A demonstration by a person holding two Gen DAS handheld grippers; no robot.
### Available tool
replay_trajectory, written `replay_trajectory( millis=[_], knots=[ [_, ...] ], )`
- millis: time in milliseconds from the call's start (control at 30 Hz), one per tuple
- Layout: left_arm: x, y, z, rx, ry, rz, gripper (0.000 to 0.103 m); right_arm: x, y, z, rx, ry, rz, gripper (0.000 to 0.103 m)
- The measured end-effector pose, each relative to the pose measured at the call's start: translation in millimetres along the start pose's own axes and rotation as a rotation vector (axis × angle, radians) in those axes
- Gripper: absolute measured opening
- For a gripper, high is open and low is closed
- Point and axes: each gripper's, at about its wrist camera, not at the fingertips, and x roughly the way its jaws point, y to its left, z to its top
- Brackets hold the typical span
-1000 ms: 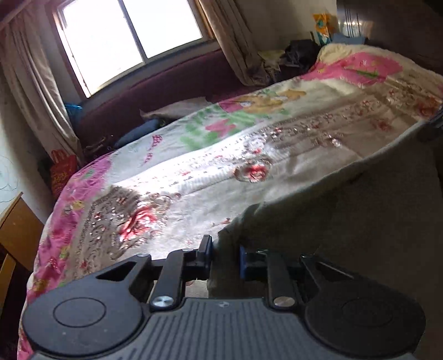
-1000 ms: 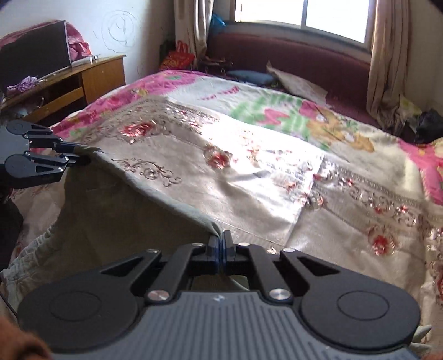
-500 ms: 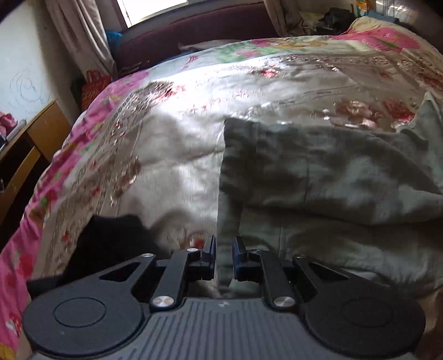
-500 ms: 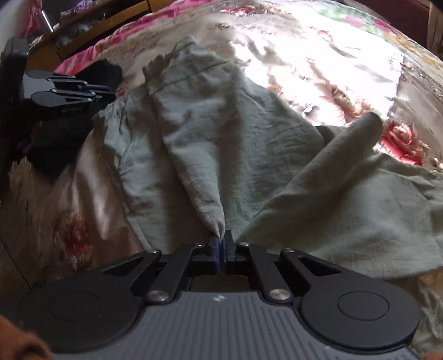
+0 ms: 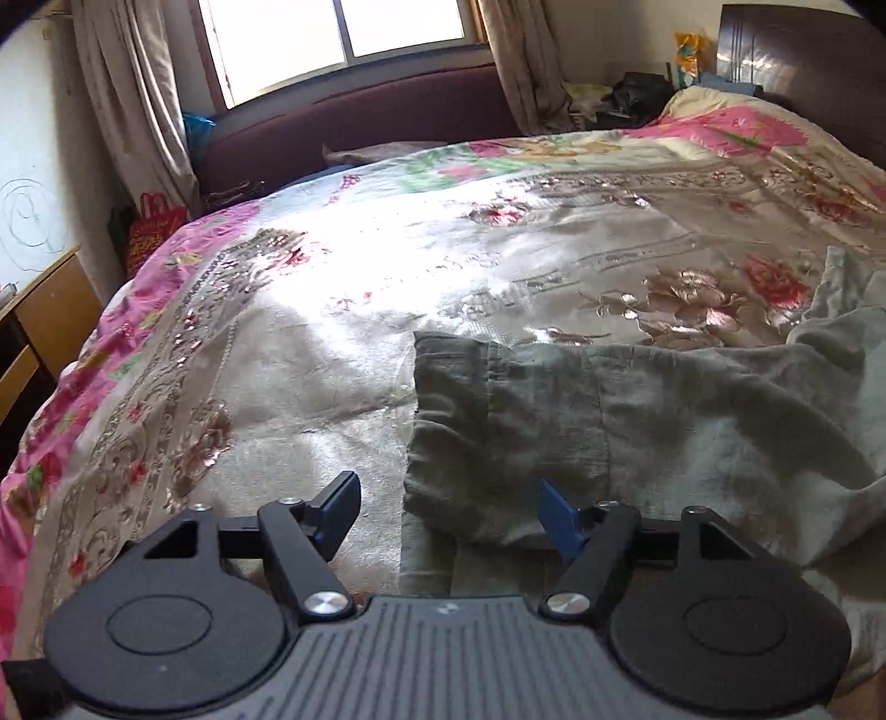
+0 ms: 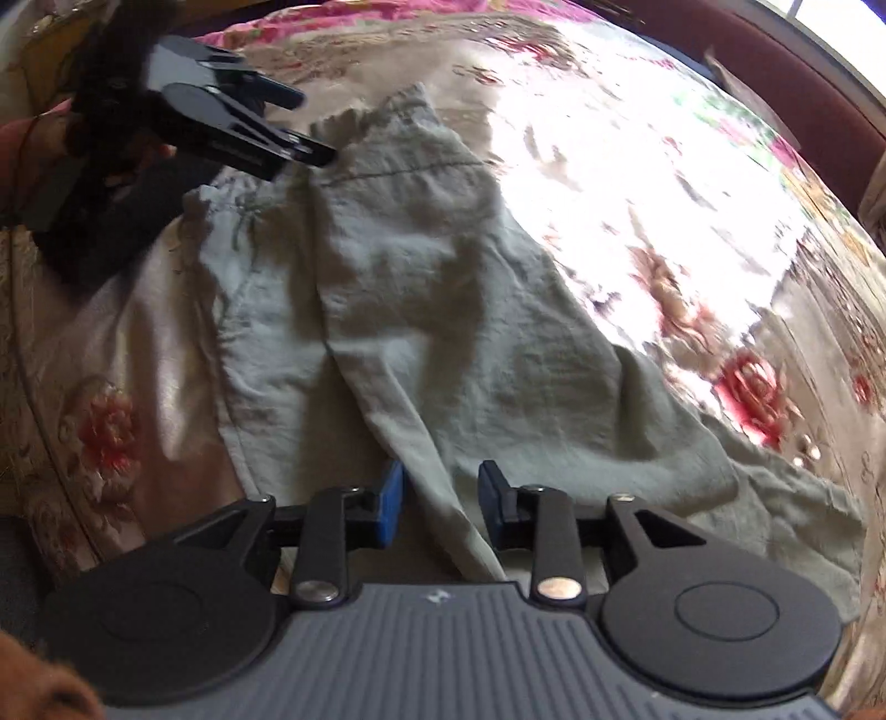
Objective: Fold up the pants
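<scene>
A home bedroom is shown: a bed [image 5: 387,288] is covered by a floral satin bedspread [image 5: 554,232], a curtained window [image 5: 343,33] is set behind a maroon couch [image 5: 360,122], and a wooden cabinet [image 5: 50,310] is placed by a scribbled wall [image 5: 33,183].

Matt crumpled grey-green cloth pants [image 6: 421,310], glossy satin floral bedspread [image 5: 343,310]
</scene>
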Motion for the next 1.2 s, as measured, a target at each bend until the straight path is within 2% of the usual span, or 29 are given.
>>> replay_trajectory(
  millis=[100, 133, 200, 233, 267, 300, 333, 367, 500, 633, 733, 833, 900, 933, 1033, 1100, 1200],
  knots=[
    [21.4, -0.3, -2.8, 0.013, 0.043, -0.006, 0.083, 26.0, 25.6, 13.5, -0.064, -0.044, 0.001, 0.037],
    [25.5, -0.2, -3.8, 0.021, 0.057, -0.013, 0.08, 33.8, 33.5, 17.1, -0.093, -0.05, 0.002, 0.037],
    [28.1, -2.1, -5.1, 0.051, 0.078, -0.041, 0.057, 48.7, 46.7, 18.8, -0.168, -0.071, -0.016, 0.039],
    [28.0, -2.9, -4.0, 0.053, 0.086, -0.047, 0.055, 56.3, 48.8, 17.6, -0.185, -0.076, -0.036, 0.039],
    [27.9, -3.5, -2.1, 0.057, 0.091, -0.045, 0.048, 62.4, 46.5, 17.8, -0.169, -0.072, -0.039, 0.033],
    [27.5, -3.5, 0.4, 0.06, 0.097, -0.042, 0.041, 63.1, 41.4, 20.4, -0.131, -0.064, -0.021, 0.008],
    [26.4, -2.4, 2.7, 0.053, 0.102, -0.036, 0.032, 60.5, 36.5, 24.4, -0.101, -0.058, -0.01, 0.003],
    [24.3, 0.8, 5.1, 0.04, 0.108, -0.036, 0.029, 55.0, 31.0, 28.1, -0.076, -0.061, -0.006, 0.003],
    [-0.4, 19.5, 11.8, -0.036, 0.091, -0.058, 0.026, 10.9, 10.7, 37.6, -0.01, -0.136, 0.018, 0.003],
    [-41.0, 24.9, 10.0, -0.066, 0.073, -0.051, 0.026, -26.4, 12.9, 37.6, 0.001, -0.183, 0.088, 0.003],
    [-59.3, 22.4, -7.4, -0.077, 0.093, -0.036, 0.026, -13.9, 33.0, 24.1, -0.065, -0.152, 0.095, 0.003],
    [-51.5, 18.9, -36.0, -0.096, 0.177, -0.026, 0.026, 17.8, 49.1, 10.0, -0.028, -0.071, 0.176, 0.004],
    [-40.4, 11.9, -54.2, -0.063, 0.212, 0.015, 0.029, 35.8, 65.4, 2.7, -0.071, -0.038, 0.16, 0.01],
    [-36.2, 8.9, -59.0, -0.051, 0.219, 0.025, 0.03, 39.0, 70.2, 1.7, -0.095, -0.043, 0.141, 0.01],
    [-36.2, 3.3, -57.5, -0.017, 0.215, 0.061, 0.036, 31.5, 68.8, 4.9, -0.092, -0.043, 0.136, 0.012],
    [-45.9, 5.1, -52.6, -0.025, 0.205, 0.08, 0.039, 17.8, 60.7, 4.4, -0.051, -0.048, 0.158, 0.023],
    [-62.0, 8.3, -48.6, -0.037, 0.208, 0.152, 0.04, -4.9, 42.9, -9.3, 0.058, -0.059, 0.153, 0.028]
  ],
)
